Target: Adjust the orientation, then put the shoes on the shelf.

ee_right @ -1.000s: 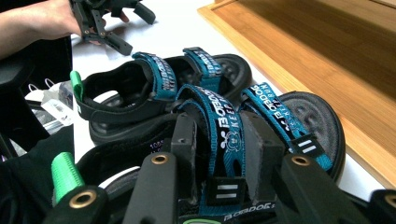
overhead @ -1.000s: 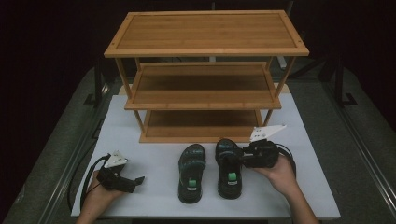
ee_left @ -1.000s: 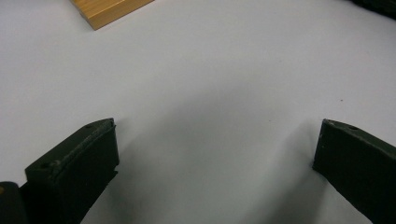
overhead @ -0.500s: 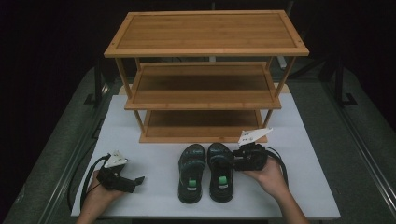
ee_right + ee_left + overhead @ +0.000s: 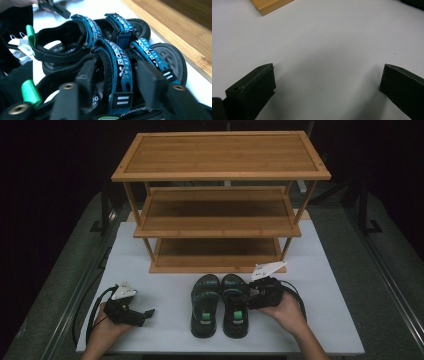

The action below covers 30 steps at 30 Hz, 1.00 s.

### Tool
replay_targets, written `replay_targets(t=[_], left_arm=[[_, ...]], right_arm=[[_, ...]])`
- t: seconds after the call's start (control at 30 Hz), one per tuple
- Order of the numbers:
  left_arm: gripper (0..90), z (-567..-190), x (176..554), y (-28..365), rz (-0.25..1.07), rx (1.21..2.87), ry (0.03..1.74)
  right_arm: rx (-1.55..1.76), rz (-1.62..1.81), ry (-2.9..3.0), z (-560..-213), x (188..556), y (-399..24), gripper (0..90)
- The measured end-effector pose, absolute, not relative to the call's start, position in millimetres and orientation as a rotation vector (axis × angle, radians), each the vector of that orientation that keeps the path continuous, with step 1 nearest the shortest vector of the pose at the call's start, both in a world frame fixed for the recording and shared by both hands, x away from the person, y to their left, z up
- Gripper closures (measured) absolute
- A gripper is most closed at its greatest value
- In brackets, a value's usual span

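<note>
Right tongs (image 5: 248, 296) have just been opening, a sandal (image 5: 235, 304) strap (image 5: 117, 62) between the pads. Left tongs (image 5: 145, 315) rest released on the desk (image 5: 325, 290). Light and floppy, the sandal is probably best gripped by its strap.

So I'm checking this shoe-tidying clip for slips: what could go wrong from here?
The right gripper has just been opening with the right sandal's blue strap between its jaws; the strap could snag as it withdraws and pull the sandal askew. The left sandal lies right against it, so it may get nudged too.
</note>
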<state>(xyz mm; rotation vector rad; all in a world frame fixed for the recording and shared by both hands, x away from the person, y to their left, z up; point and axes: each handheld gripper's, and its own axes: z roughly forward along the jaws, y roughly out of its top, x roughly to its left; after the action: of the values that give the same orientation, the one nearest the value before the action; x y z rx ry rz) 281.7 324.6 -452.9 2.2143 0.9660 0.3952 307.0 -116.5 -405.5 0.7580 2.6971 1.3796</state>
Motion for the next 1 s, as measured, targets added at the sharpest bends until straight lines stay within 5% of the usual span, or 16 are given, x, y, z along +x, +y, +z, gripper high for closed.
replay_targets(t=[0.47, 1.0], left_arm=[[0.0, -444, 281, 320, 0.378, 2.206, 0.932], [3.8, -399, 281, 264, 0.234, 2.135, 0.706]], right_arm=[[0.781, 1.455, 2.599, -395, 302, -130, 38.6], [0.790, 1.483, 2.567, -391, 301, -140, 37.5]])
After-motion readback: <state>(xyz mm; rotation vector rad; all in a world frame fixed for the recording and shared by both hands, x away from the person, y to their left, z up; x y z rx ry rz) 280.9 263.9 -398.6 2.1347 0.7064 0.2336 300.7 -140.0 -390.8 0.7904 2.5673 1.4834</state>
